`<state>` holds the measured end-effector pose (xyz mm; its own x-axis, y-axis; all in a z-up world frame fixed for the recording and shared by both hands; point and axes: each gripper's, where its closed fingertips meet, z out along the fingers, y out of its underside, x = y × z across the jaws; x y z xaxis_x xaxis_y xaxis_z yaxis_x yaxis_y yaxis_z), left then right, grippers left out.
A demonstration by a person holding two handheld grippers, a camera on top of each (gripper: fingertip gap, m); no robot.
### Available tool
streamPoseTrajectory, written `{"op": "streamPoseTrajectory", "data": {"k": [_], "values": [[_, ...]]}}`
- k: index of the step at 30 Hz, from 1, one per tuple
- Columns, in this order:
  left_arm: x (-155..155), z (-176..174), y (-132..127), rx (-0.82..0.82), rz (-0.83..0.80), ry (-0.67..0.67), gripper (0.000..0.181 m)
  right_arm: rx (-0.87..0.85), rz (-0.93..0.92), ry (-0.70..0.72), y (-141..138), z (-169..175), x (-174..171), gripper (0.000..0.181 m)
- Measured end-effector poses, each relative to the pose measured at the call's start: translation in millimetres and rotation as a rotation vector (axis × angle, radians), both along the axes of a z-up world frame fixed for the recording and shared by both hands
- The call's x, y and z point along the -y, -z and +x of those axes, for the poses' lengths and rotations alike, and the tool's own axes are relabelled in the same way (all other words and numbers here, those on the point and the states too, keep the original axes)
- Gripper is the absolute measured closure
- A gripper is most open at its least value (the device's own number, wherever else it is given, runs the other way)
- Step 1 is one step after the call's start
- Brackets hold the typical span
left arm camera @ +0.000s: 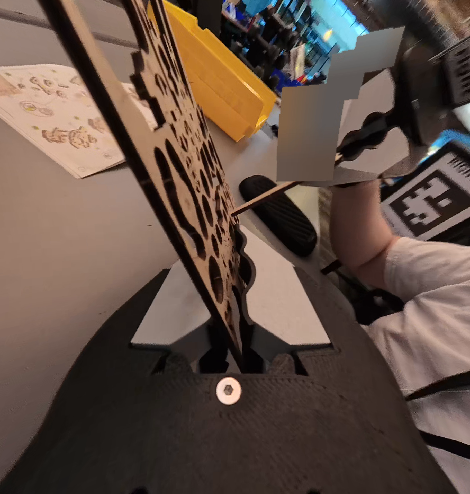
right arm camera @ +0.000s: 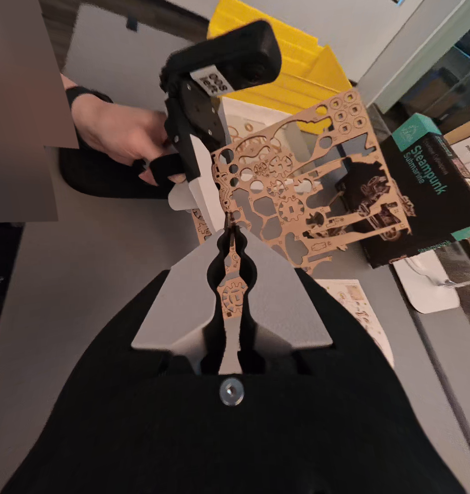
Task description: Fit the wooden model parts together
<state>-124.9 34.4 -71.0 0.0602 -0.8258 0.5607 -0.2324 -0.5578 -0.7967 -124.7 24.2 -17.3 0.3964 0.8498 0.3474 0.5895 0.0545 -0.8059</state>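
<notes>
Wooden parts sheet [right arm camera: 295, 192], upright over the table [left arm camera: 55, 240], is clamped at its edge by your left gripper [left arm camera: 236, 307] so your right gripper [right arm camera: 230, 232], pinched on a thin stick [left arm camera: 266, 197], can poke a piece near 9 o'clock.

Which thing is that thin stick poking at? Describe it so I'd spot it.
Start at the yellow bin. In front of it, the left gripper holds up a flat wooden sheet riddled with cut-out gears and holes. Unlike the dark box behind, you can see through it.

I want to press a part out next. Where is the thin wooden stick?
Left wrist view, right of centre: the thin wooden stick runs from the right tongs to the wooden parts sheet, its tip against the sheet.
</notes>
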Motion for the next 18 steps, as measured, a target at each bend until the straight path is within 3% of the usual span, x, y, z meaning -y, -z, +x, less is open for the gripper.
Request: {"op": "streamPoseTrajectory", "data": {"k": [4,8,13,15,18], "values": [[3,-3,-16,0.132,-0.175,0.059,0.181,-0.158,0.015,-0.056,-7,10,11,0.180],[6,-1,-15,0.142,-0.189,0.075,0.181,-0.196,0.153,-0.053,-4,6,22,0.180],[1,-1,-5,0.072,-0.131,0.040,0.181,-0.103,0.235,0.006,6,0,20,0.179],[4,0,-6,0.078,-0.138,0.057,0.181,-0.054,0.255,0.005,6,-3,19,0.170],[7,1,-7,0.079,-0.139,0.073,0.181,0.062,0.266,-0.002,13,-3,15,0.177]]}}
